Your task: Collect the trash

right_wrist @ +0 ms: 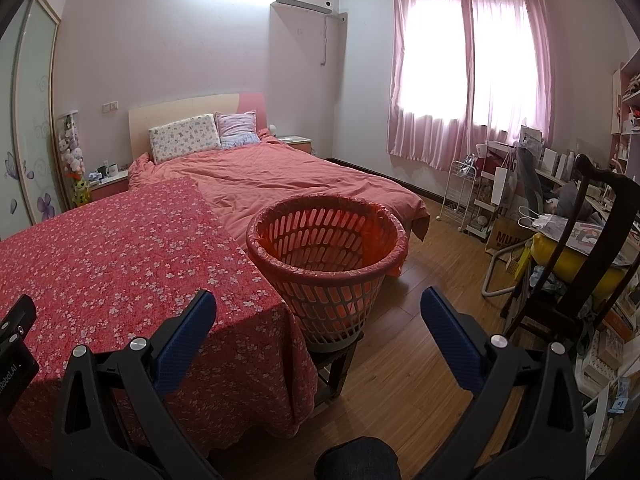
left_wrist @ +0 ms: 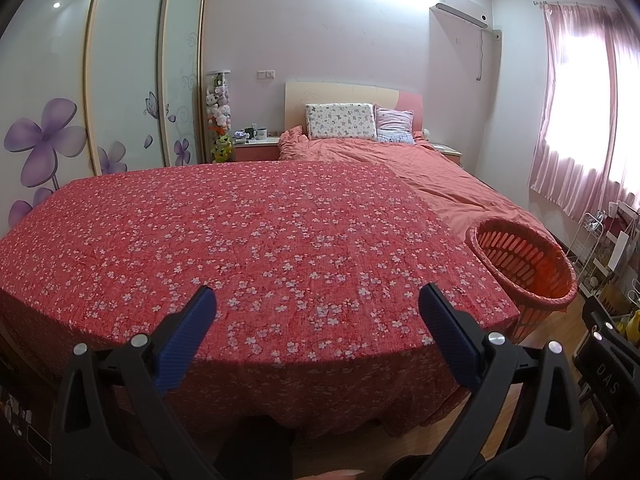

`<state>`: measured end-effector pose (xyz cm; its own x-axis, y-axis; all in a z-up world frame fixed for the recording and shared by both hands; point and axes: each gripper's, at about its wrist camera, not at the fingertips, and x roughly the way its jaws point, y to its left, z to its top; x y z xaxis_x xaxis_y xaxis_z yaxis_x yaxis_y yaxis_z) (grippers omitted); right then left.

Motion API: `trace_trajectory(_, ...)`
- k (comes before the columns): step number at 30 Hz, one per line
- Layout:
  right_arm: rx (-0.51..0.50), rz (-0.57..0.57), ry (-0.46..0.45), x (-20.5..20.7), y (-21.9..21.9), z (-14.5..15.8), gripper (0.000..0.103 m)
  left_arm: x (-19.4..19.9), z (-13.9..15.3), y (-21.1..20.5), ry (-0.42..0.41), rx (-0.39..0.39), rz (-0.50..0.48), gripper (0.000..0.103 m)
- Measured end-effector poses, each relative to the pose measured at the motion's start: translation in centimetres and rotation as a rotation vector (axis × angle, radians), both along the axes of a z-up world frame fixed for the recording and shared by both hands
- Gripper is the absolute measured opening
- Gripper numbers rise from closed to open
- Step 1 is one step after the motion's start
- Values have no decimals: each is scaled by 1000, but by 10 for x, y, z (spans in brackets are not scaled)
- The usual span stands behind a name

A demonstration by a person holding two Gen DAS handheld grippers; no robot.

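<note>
A bedroom. Ahead of both grippers stretches a table draped in a red floral cloth [left_wrist: 256, 240], with a bed [right_wrist: 288, 176] in a salmon duvet beyond it. No trash shows on the cloth in either view. Just past the right gripper [right_wrist: 318, 312], slightly left of its centre line, stands an orange slotted basket [right_wrist: 328, 264] lined with a thin bag, raised on a low stool at the table's corner; from the left gripper [left_wrist: 318, 308] it sits ahead and to the right. The basket looks light, stiff plastic, best taken by its rim. Both grippers hold nothing, fingers spread wide apart.
</note>
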<state>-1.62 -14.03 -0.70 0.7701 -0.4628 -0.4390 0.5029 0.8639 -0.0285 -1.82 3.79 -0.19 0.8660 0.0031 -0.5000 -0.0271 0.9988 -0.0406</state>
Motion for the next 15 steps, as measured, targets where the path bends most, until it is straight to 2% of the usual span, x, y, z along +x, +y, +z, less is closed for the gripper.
trace_trajectory(15, 3, 0, 2, 0, 0, -1, 101, -1, -3, 2, 4, 4, -1, 99)
